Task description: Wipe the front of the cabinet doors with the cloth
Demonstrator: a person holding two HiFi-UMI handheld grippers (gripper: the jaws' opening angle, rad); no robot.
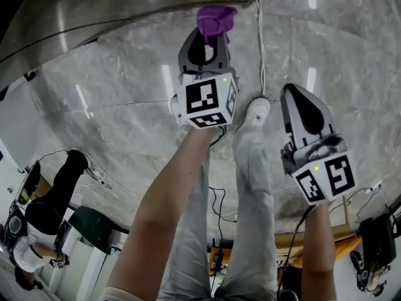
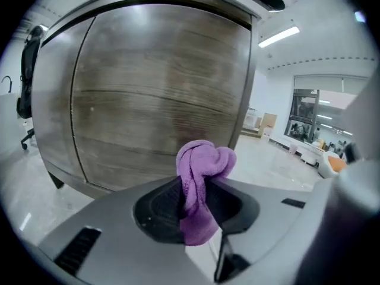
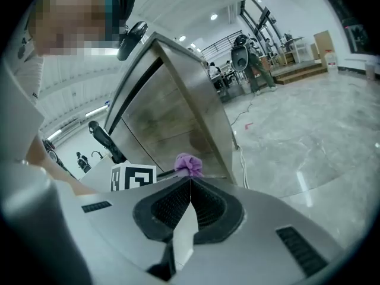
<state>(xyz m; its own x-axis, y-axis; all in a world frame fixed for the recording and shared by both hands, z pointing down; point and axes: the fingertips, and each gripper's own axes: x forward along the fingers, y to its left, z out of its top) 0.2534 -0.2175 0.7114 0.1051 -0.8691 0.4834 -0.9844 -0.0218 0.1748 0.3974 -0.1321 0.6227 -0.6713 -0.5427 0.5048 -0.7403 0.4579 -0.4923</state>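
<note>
**purple cloth held at the foot of the cabinet door**

head view: the left tool (image 1: 210, 35) points away from the person toward the cabinet (image 1: 119, 8), with its jaws clamped on a bunched purple cloth (image 1: 217, 17); the cloth sticks out past the jaw tips and sits right at the cabinet's lower edge, but whether it touches cannot be told here; the right tool (image 1: 298, 102) hangs off to the right, well apart from the cabinet, over the grey marble floor (image 1: 106, 105); its jaws are together and hold nothing; a white cable (image 1: 260, 42) runs across the floor between the two tools, past a white shoe (image 1: 257, 113).

left gripper view: the jaws pinch the cloth in its middle; a knotted lump rises above the tips and a flat tail hangs down between the pads; behind it stands the wood-grain door (image 2: 160, 82), with a thin vertical seam on its left side; the cloth is level with the lower part of that door, near its right edge.

right gripper view: the two jaws meet in a thin line with nothing between them; beyond the tips the cloth shows as a small purple tuft against the low corner of the cabinet front, just beside the left tool's marker cube (image 3: 133, 176).
</note>
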